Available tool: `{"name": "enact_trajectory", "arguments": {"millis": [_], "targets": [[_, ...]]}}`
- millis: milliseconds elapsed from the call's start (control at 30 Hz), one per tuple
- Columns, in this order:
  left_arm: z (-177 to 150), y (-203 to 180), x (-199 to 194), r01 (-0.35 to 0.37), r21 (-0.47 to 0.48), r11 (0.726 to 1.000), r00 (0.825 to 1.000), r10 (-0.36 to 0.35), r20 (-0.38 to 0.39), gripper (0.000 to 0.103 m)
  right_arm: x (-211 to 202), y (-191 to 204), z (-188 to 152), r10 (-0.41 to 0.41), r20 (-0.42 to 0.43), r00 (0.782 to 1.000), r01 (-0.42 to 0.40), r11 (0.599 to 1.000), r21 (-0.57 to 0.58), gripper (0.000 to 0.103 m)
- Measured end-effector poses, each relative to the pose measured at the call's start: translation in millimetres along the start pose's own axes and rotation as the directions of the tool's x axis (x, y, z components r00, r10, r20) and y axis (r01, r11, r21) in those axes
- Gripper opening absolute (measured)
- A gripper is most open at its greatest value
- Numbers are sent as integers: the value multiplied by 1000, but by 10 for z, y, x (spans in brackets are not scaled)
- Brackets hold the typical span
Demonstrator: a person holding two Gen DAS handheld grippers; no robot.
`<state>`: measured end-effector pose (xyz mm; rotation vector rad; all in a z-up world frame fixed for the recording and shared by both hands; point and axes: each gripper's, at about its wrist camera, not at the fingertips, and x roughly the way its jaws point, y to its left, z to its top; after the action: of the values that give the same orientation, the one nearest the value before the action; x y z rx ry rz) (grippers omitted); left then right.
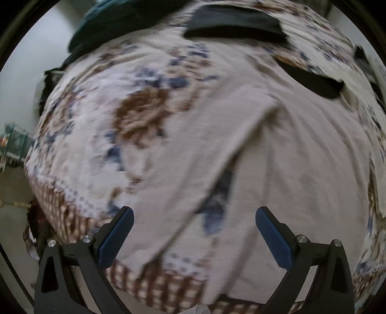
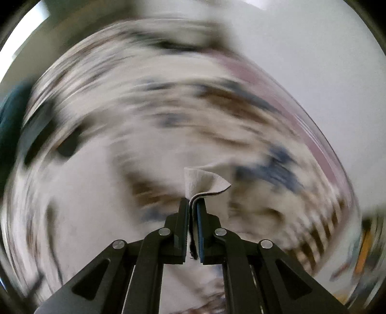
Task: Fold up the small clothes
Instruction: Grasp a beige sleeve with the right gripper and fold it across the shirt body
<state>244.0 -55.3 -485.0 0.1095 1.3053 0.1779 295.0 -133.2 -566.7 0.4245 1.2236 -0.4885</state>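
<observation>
No readable text anywhere in either view.

Nothing to read out here, folks: the floral brown-and-blue patterned bedspread [image 1: 135,116] carries only its print, the pale beige cloth garment [image 1: 277,157] shows no label or tag lettering (its corner in the right wrist view is plain too), and the dark folded fabric pieces [image 1: 236,21] bear no marks that can be made out.

Open bedspread [image 1: 101,101] left of the beige garment [image 1: 301,169] — dark clothes [image 1: 236,21] crowd the far edge.
</observation>
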Motion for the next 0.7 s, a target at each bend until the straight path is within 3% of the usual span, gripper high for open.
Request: {"name": "enact_trajectory", "arguments": {"millis": [67,133,200,267,333,400,533,567,633,700], "targets": [[-40,250,-23,-19,-47,999,1000,19,3,103,-116,815,-97,22,-17,1000,-25,971,-236,7],[-97,501,-20,-43,-90,995,999,44,11,103,-84,1581,-404,44,-36,998,-56,892,-448,6],[-165,659,-7,-72,-112,991,997,74,13,103,13,2251,-865,38,-50,998,-61,778,-625,6],[-247,839,42,-113,-141,983,993,115,2,103,271,2588,-1323,-4,-86,996,-61,677,-734,6],[-340,1025,101,-130,-181,975,991,129,-21,103,535,2728,-1677,-53,-134,990,-74,608,-790,6],[-442,1180,163,-144,-217,966,989,136,-48,103,681,2791,-1939,-98,-158,983,-75,566,-821,6],[-605,1368,272,-147,-265,953,988,129,-83,103,785,2831,-2216,-153,-199,968,-90,528,-844,4],[-631,1410,301,-138,-277,951,989,117,-91,103,798,2826,-2219,-157,-237,959,-117,542,-832,4],[-693,1484,344,-107,-306,946,992,81,-98,103,772,2787,-2167,-120,-341,932,-202,609,-767,10],[-777,1599,409,-48,-366,929,995,13,-97,103,633,2743,-2115,-63,-390,919,-250,673,-696,42]]}}
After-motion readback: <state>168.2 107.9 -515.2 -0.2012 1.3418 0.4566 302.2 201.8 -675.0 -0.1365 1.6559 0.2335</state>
